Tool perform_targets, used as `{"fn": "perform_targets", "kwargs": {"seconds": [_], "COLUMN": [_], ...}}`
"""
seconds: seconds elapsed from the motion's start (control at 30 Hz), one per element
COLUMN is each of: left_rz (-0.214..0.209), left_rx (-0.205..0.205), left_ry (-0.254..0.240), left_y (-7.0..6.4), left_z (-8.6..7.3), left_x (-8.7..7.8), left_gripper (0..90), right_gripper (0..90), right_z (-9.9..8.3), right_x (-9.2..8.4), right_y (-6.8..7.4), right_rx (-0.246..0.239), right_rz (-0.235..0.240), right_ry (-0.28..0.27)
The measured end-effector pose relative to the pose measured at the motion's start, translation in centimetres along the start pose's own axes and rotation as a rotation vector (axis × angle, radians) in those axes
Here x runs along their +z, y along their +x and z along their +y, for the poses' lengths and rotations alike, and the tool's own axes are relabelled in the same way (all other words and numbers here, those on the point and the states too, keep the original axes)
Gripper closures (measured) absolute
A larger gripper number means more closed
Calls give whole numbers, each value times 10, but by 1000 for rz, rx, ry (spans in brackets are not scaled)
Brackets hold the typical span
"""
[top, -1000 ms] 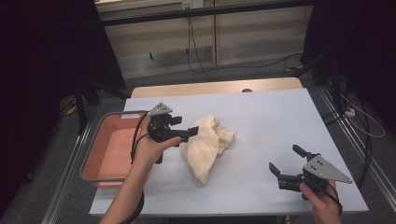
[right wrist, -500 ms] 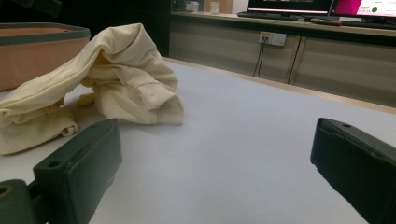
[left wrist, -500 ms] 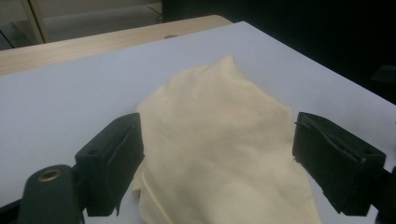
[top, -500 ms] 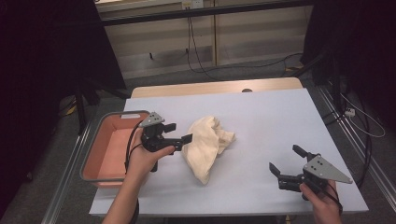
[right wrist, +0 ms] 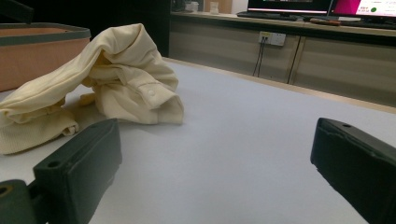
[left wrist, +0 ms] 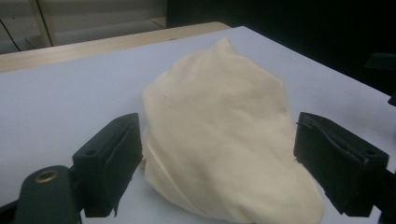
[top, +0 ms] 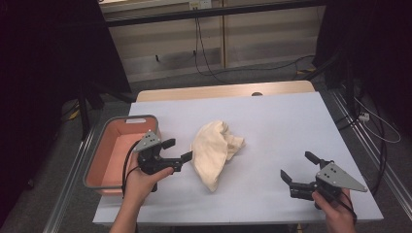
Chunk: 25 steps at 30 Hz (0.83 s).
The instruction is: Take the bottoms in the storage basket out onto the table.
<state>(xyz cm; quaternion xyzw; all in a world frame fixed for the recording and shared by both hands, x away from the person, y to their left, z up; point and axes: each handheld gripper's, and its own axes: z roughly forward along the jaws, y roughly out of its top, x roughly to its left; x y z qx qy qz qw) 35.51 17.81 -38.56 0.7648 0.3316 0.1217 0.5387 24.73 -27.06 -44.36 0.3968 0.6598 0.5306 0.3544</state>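
— Where is the shirt?
— The crumpled cream shirt (top: 214,150) lies mid-bench (top: 291,126), just right of the left hand-held gripper (top: 177,151), whose jaws gape at it, holding nothing.
— And the other hand?
— The right hand-held gripper (top: 299,167) rests near the bench's right corner, well apart, jaws spread and empty. A pink bin (top: 104,160) sits left.

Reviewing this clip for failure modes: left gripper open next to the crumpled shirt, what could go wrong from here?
1. The shirt is a loose heap. The open left gripper, level with its edge, may pinch one layer only, so the rest drags or unfolds.
2. The bin sits just behind the left hand; pulling back could knock it.
3. The right gripper is open and well away, so nothing steadies the shirt's far side.
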Motion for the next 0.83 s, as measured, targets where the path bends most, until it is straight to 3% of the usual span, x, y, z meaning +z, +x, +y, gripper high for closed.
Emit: {"fn": "perform_targets", "kwargs": {"seconds": [0.3, 0.7, 0.83], "left_rz": [-17, -3, 1], "left_rx": [6, 14, 23], "left_ry": [-53, -111, -111], "left_y": [-1, 4, 5], "left_z": [-25, -39, -41], "left_x": [-20, -30, -32], "left_gripper": [141, 120, 117], "right_gripper": [18, 18, 18], "right_z": [0, -1, -2], "right_x": [-3, -5, -4], "right_y": [0, -2, -1], "right_rx": [10, 19, 10], "right_rz": [-3, -9, -9], "right_ry": [-3, 1, 10]}}
